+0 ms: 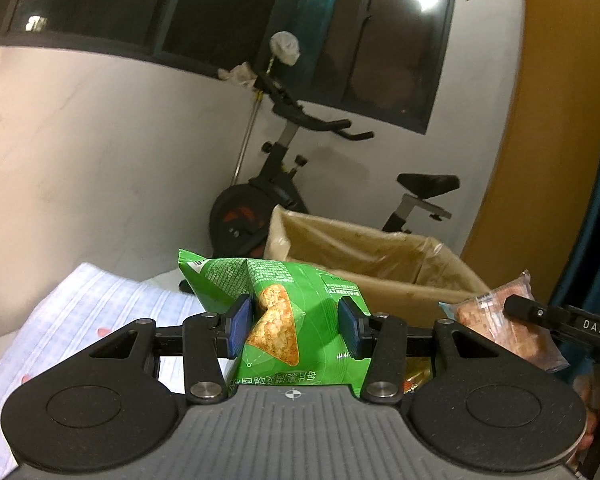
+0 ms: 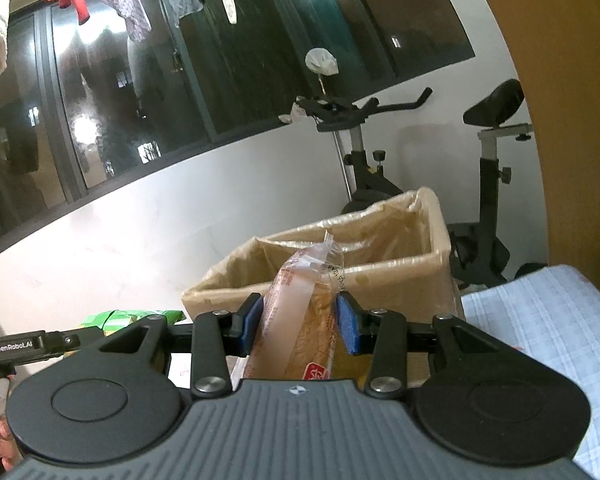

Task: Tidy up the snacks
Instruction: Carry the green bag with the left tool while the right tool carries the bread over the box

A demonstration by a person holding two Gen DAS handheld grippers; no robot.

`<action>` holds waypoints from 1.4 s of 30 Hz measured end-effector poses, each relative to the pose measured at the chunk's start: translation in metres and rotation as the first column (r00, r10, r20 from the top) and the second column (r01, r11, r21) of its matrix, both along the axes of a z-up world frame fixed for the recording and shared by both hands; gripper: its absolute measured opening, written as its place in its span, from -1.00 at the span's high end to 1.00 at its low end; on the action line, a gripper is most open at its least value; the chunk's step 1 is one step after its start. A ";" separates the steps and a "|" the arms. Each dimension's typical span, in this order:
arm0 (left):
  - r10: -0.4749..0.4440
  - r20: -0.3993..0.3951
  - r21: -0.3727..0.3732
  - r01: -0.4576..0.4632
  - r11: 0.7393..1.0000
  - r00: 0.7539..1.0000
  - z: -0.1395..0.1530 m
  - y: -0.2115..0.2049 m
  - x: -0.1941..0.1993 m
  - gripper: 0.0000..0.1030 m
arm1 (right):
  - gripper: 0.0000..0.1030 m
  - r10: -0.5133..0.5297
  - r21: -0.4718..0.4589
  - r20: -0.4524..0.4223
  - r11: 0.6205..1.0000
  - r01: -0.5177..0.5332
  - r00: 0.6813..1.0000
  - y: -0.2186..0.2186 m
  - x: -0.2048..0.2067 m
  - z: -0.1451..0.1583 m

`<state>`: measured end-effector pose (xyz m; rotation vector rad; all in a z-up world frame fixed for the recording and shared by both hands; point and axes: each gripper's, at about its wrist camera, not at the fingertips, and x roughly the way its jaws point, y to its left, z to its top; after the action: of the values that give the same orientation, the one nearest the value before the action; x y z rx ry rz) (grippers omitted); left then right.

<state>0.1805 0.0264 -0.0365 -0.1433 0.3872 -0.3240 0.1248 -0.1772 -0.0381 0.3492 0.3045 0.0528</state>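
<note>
My left gripper [image 1: 296, 330] is shut on a green snack bag [image 1: 284, 312] with a chip picture and holds it above the cloth-covered table, in front of a plastic-lined cardboard box [image 1: 380, 264]. My right gripper [image 2: 298, 328] is shut on a clear-wrapped bread pack [image 2: 300, 312] and holds it in front of the same box [image 2: 400, 256]. The bread pack [image 1: 508, 320] and right gripper also show at the right of the left wrist view. The green bag [image 2: 132, 318] shows at the left of the right wrist view.
A light blue checked cloth [image 1: 80, 312] covers the table, also at the right in the right wrist view [image 2: 540, 320]. An exercise bike [image 1: 284, 184] stands by the white wall behind the box. A wooden panel [image 1: 548, 160] stands at the right.
</note>
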 end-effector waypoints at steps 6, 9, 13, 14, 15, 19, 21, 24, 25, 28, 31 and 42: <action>-0.041 0.054 -0.009 0.042 0.999 0.998 0.016 -0.012 0.010 0.05 | 0.17 -0.006 -0.017 0.055 1.000 0.007 0.998 -0.007 0.002 0.022; -0.055 0.081 -0.007 0.056 0.998 0.995 0.021 -0.020 0.019 0.05 | 0.17 -0.013 -0.033 0.089 0.999 0.016 0.996 -0.009 0.006 0.033; -0.067 0.109 -0.011 0.068 0.998 0.992 0.028 -0.032 0.032 0.05 | 0.17 -0.031 -0.058 0.113 0.998 0.037 0.993 -0.015 0.019 0.043; -0.070 0.114 -0.014 0.072 0.997 0.991 0.029 -0.035 0.037 0.05 | 0.17 -0.035 -0.063 0.120 0.997 0.042 0.992 -0.016 0.022 0.045; -0.073 0.120 -0.015 0.075 0.997 0.990 0.031 -0.038 0.041 0.05 | 0.17 -0.039 -0.067 0.127 0.997 0.047 0.991 -0.017 0.025 0.047; -0.102 0.147 0.005 0.102 0.995 0.984 0.032 -0.053 0.055 0.05 | 0.17 -0.051 -0.088 0.150 0.994 0.064 0.987 -0.021 0.044 0.052; -0.108 0.145 0.015 0.107 0.994 0.984 0.031 -0.061 0.065 0.05 | 0.17 -0.052 -0.101 0.156 0.993 0.068 0.986 -0.022 0.053 0.052; -0.111 0.130 0.027 0.108 0.994 0.985 0.027 -0.073 0.084 0.05 | 0.17 -0.056 -0.124 0.149 0.989 0.075 0.987 -0.023 0.071 0.049; -0.111 0.123 0.031 0.108 0.994 0.986 0.026 -0.074 0.089 0.05 | 0.17 -0.062 -0.132 0.145 0.988 0.081 0.987 -0.024 0.078 0.047; -0.118 0.107 0.053 0.113 0.992 0.987 0.023 -0.082 0.106 0.04 | 0.17 -0.083 -0.136 0.134 0.986 0.101 0.988 -0.027 0.093 0.042; -0.123 0.084 0.095 0.115 0.989 0.989 0.019 -0.092 0.120 0.04 | 0.17 -0.112 -0.131 0.106 0.983 0.126 0.988 -0.032 0.109 0.035; -0.163 -0.023 0.210 0.164 0.964 0.986 -0.002 -0.112 0.151 -0.02 | 0.16 -0.163 -0.123 -0.104 0.981 0.150 0.981 -0.045 0.132 0.002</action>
<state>0.3312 -0.0856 -0.0380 0.0968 0.4379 -0.4433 0.2569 -0.2219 -0.0366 0.2610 0.3900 -0.1394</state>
